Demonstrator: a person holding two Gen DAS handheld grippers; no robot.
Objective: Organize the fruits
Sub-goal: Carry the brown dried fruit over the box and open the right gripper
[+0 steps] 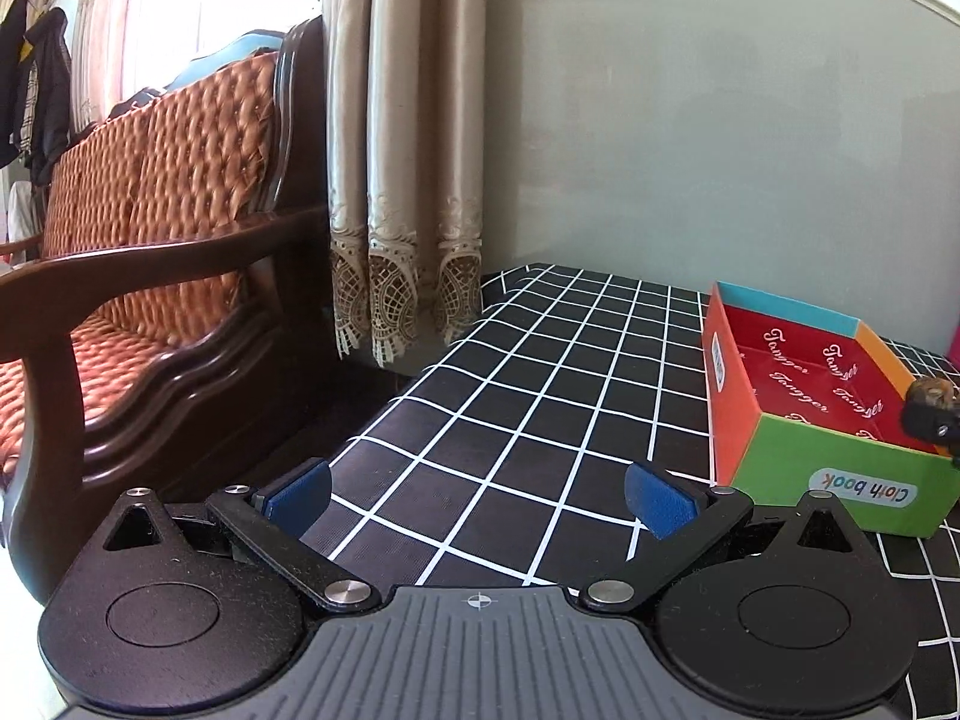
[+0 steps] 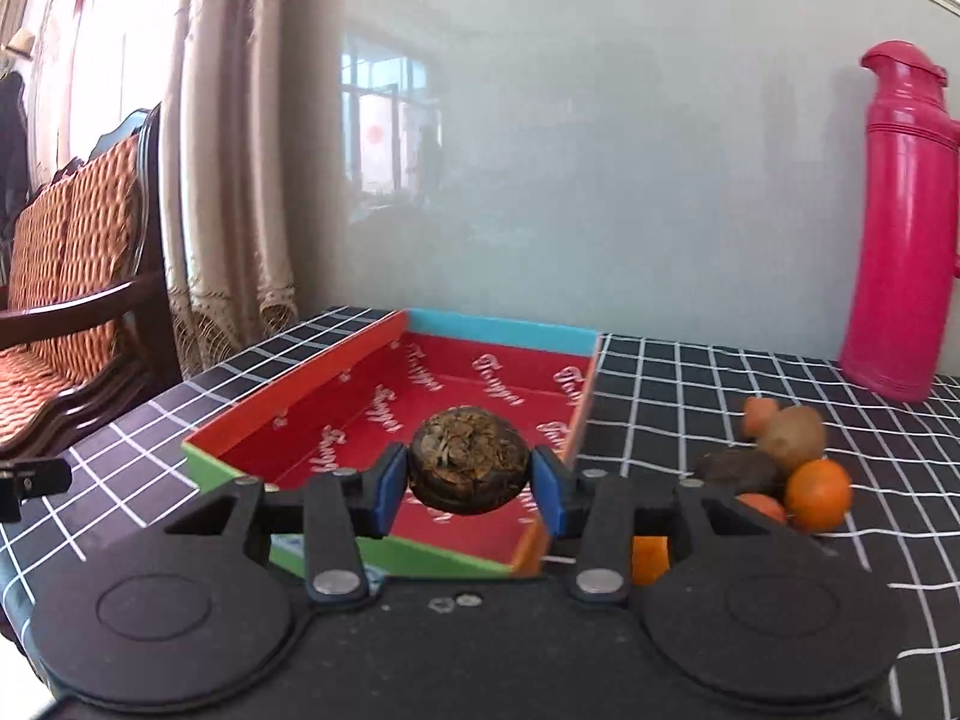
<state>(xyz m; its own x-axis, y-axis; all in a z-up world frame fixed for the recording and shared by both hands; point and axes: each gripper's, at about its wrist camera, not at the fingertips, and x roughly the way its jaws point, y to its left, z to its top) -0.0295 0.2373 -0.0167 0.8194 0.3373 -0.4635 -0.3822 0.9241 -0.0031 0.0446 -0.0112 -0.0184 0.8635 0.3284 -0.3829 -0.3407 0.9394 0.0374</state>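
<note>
We record a black grid-checked tablecloth (image 1: 540, 396) running to a grey wall, its left edge beside a wooden armchair (image 1: 150, 228) and curtain (image 1: 408, 180). Our right gripper (image 2: 469, 471) clamps a dark round fruit (image 2: 469, 462) above the empty coloured box (image 2: 336, 402). Remaining fruits (image 2: 780, 468) sit just right of the box, near a pink flask (image 2: 900, 222). Our left gripper (image 1: 477, 495) is spread wide, holding nothing, over bare cloth.

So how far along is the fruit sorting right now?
Nothing looks done: the box shows no fruit inside. In hand: the right gripper clamps a dark round fruit above the box. The left gripper is open and holds nothing. Left: the pile of fruit on the table beside the box.
</note>
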